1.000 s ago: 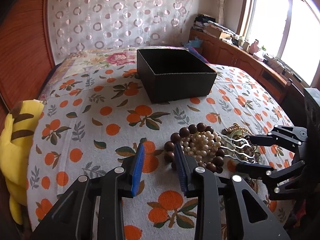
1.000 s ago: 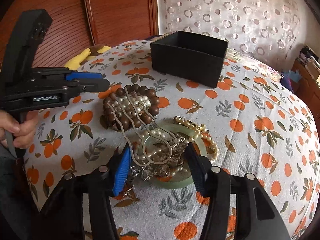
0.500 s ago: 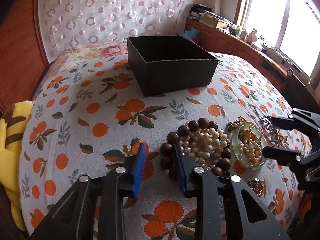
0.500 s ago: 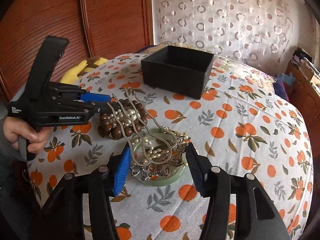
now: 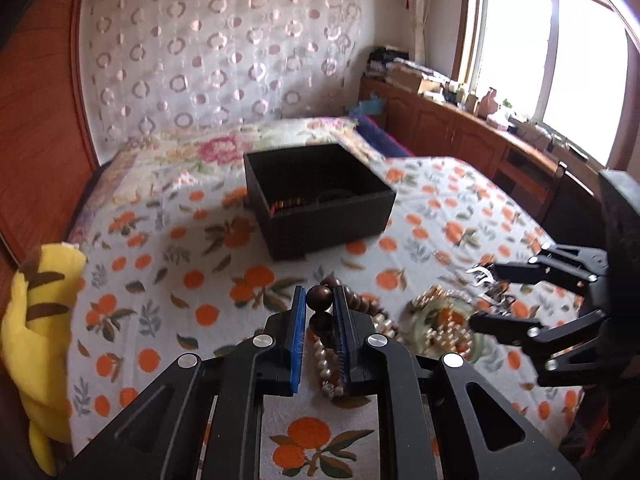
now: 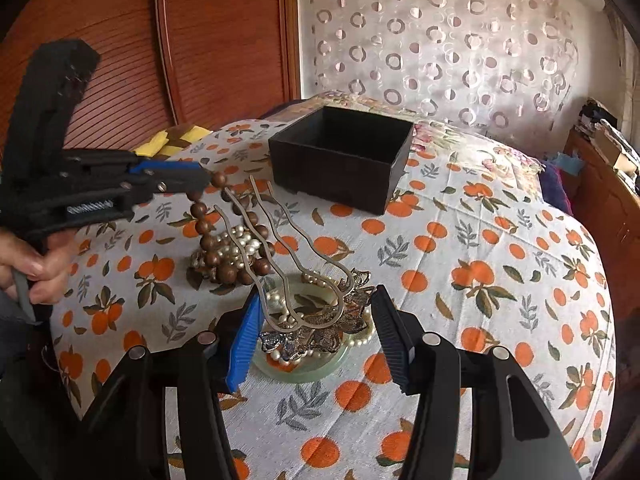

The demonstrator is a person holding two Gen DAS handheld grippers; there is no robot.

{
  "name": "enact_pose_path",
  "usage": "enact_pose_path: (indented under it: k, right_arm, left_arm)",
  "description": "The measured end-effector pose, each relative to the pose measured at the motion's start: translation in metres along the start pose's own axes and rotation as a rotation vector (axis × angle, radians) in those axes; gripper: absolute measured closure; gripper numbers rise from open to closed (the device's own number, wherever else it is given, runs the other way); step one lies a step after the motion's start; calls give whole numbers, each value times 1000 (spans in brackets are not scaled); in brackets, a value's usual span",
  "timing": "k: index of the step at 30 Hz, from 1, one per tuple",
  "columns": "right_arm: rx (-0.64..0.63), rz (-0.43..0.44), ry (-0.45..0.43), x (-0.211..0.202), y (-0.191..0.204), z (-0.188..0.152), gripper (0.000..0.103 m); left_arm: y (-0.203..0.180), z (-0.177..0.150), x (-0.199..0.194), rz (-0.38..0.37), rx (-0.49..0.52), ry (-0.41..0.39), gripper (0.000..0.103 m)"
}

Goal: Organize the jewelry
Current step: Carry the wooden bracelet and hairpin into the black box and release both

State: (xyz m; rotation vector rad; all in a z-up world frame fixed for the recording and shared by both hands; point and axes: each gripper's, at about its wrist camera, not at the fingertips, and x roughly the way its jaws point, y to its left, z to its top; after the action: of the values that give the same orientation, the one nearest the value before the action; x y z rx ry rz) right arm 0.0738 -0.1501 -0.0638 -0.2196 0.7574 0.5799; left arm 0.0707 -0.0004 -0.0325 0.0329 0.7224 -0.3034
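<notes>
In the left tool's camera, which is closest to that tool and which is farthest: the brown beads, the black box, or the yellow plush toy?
1. Brown wooden beads: pinched in the left tool.
2. Yellow plush toy: at the bed's left edge, beside the tool.
3. Black box: straight ahead, farther up the bed.

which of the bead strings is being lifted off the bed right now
The brown wooden bead string: the left gripper pinches its top bead and it hangs taut. The pearl strands lie slack on the bedspread.
</notes>
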Motion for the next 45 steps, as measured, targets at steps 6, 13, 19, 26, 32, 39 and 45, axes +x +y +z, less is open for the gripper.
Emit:
enact_pose_path:
  k: [6, 13, 19, 26, 32, 39, 45]
  right_arm:
    - [2, -9, -12, -2, -4, 5, 46]
    - [1, -15, -26, -2, -7, 14, 46]
    - [-5, -17, -38, 0, -10, 25, 46]
    - [-23, -14, -51, 8, -17, 48, 46]
    - [-43, -9, -51, 23, -26, 71, 46]
    - [-56, 3, -46, 44, -37, 96, 46]
    - [-70, 13, -26, 69, -46, 117, 46]
  left_arm:
    - [-10, 14, -26, -7, 7, -73, 91]
    - [-11, 30, -44, 6, 10, -134, 91]
    - [-7, 40, -46, 22, 7, -151, 91]
    - [0, 50, -35, 48, 4, -149, 91]
    - [7, 64, -26, 63, -4, -152, 91]
    - [16, 81, -15, 80, -16, -159, 91]
    - [23, 95, -6, 87, -29, -159, 91]
